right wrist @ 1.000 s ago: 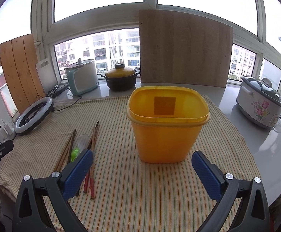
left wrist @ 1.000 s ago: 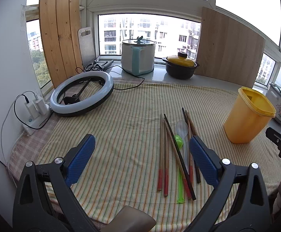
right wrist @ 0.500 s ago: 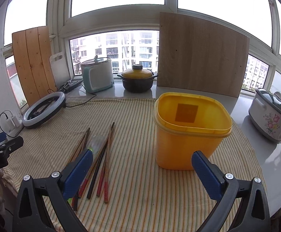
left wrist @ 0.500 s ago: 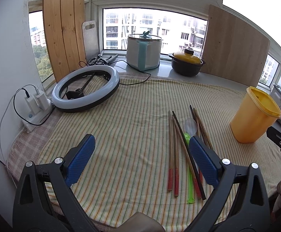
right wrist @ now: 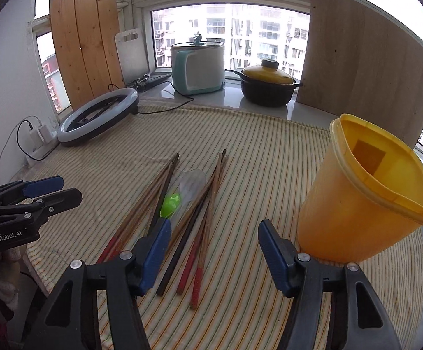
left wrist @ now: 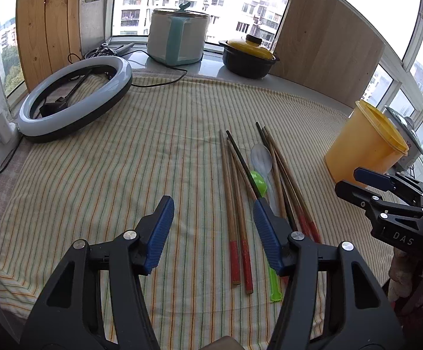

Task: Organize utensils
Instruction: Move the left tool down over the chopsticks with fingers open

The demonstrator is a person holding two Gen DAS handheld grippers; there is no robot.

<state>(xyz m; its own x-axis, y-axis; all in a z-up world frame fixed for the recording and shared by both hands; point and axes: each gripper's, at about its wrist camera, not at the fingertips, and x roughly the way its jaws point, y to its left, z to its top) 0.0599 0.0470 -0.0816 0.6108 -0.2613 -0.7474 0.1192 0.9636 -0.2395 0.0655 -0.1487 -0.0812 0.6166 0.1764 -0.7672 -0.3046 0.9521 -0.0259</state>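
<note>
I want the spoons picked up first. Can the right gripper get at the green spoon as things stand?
Probably, but not cleanly. The right gripper is open and empty just short of the green spoon, yet chopsticks cross its handle.

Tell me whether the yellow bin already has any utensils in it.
Empty, as far as visible: the right wrist view looks into the yellow bin and shows only bare yellow walls. The chopsticks lie on the cloth.

left gripper (left wrist: 211,215) | right gripper (right wrist: 214,242) | both lowered, half-closed, nothing between
</note>
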